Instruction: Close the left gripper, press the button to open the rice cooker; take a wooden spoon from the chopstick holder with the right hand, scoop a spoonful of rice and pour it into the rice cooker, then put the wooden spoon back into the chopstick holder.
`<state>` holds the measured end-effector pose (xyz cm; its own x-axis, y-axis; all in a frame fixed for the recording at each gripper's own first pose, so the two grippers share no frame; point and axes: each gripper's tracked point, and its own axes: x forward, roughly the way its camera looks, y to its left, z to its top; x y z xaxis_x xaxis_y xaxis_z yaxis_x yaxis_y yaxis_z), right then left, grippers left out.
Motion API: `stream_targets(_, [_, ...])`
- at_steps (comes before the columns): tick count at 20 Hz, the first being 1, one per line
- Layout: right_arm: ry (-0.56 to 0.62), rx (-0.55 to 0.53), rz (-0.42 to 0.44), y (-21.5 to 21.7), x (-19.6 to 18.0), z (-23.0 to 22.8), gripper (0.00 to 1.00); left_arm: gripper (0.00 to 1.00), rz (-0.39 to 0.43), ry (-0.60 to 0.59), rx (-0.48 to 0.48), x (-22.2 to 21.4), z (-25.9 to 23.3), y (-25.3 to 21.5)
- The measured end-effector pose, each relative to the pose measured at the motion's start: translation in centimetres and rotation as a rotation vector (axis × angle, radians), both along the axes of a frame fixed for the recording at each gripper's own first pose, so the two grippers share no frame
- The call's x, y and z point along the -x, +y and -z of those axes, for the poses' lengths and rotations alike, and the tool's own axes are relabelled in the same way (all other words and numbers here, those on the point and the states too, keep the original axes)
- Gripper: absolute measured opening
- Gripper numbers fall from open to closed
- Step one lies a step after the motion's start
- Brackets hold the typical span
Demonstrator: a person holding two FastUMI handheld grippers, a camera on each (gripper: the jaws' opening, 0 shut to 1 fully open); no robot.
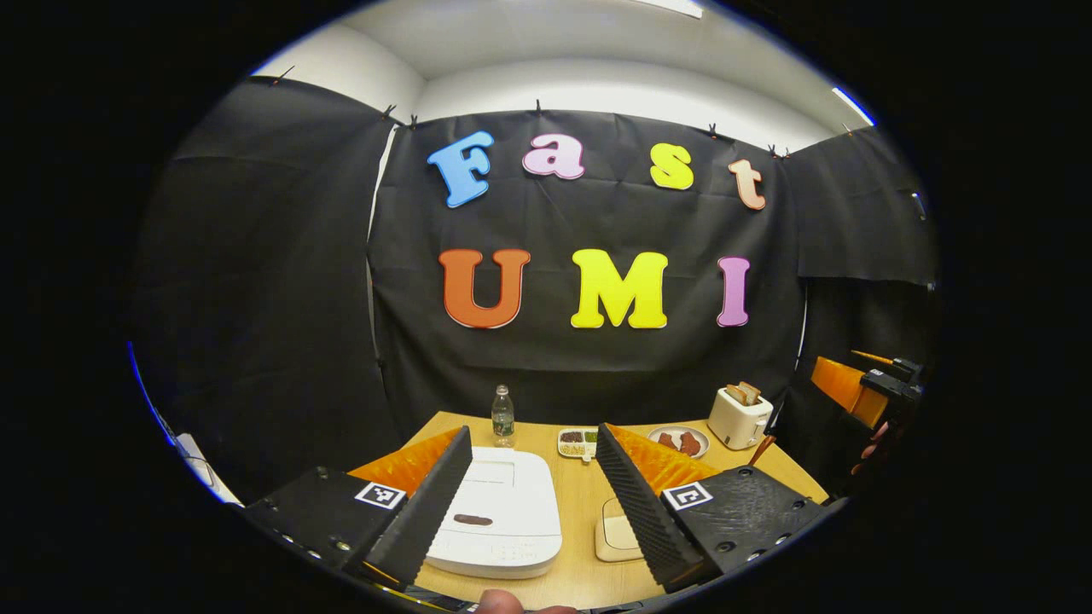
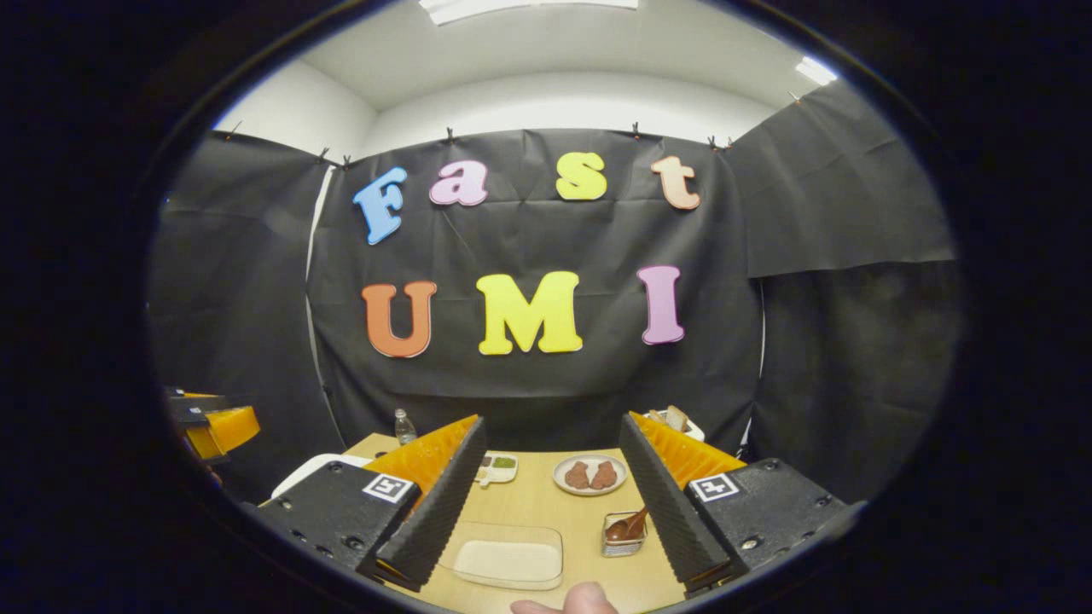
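The white rice cooker [image 1: 499,512] stands shut on the wooden table, its dark oval button [image 1: 472,519] on the near part of the lid. My left gripper [image 1: 533,433] hovers above and in front of it, open and empty. In the right gripper view my right gripper [image 2: 553,422] is open and empty too. Below it lie a clear tray of rice [image 2: 509,556] and a small metal chopstick holder [image 2: 612,546] with the wooden spoon [image 2: 627,524] leaning in it. The rice tray [image 1: 616,533] sits right of the cooker, partly behind a finger. The cooker's edge [image 2: 307,473] shows at the left.
At the back of the table stand a water bottle [image 1: 502,415], a small divided dish [image 1: 577,442], a plate of brown food [image 1: 680,441] and a white toaster [image 1: 739,416]. The other gripper [image 1: 870,384] and a hand are at the far right. Black cloth walls surround the table.
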<state>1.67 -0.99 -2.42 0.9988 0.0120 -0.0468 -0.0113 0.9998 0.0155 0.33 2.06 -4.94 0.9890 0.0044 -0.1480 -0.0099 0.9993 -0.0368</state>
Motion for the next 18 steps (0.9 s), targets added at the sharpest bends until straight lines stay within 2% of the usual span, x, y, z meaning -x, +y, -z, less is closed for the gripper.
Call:
stream_targets(4, [0.008,0.012,-0.018,0.1,-0.4,0.6,1.0,0.94,-0.017,0.142,-0.002,0.2,4.3,2.1])
stream_targets(7, [0.007,0.021,-0.014,-0.6,-1.0,0.9,1.0,0.92,0.005,0.243,0.016,0.2,6.5,2.6])
stream_targets(8, [0.01,0.02,-0.011,-0.9,-1.3,1.0,1.0,0.79,0.01,0.266,0.028,0.1,7.0,2.9])
stream_targets(9, [0.015,0.016,-0.008,-1.1,-1.5,1.2,1.0,0.44,0.001,0.288,0.032,-0.1,7.3,3.4])
stream_targets(10, [0.021,0.012,-0.005,-1.4,-1.9,1.4,1.0,0.32,-0.014,0.311,0.033,-0.4,8.0,3.9])
stream_targets(12, [0.029,0.006,0.003,-1.8,-2.3,1.7,0.99,0.22,-0.018,0.37,0.028,-0.7,9.3,4.4])
stream_targets(13, [0.031,0.004,0.007,-2.0,-2.5,1.8,1.0,0.22,-0.035,0.391,0.019,-1.3,10.3,5.2])
stream_targets(14, [0.033,0.005,0.01,-2.3,-2.8,1.8,0.99,0.11,-0.048,0.406,0.039,-1.1,10.1,5.5])
stream_targets(15, [0.035,0.007,0.015,-2.5,-3.0,2.1,1.0,0.0,-0.022,0.43,0.071,-1.4,10.6,4.8])
stream_targets(18, [0.053,0.005,0.024,-3.0,-3.5,2.7,1.0,0.0,0.014,0.478,0.112,-2.3,12.1,4.6])
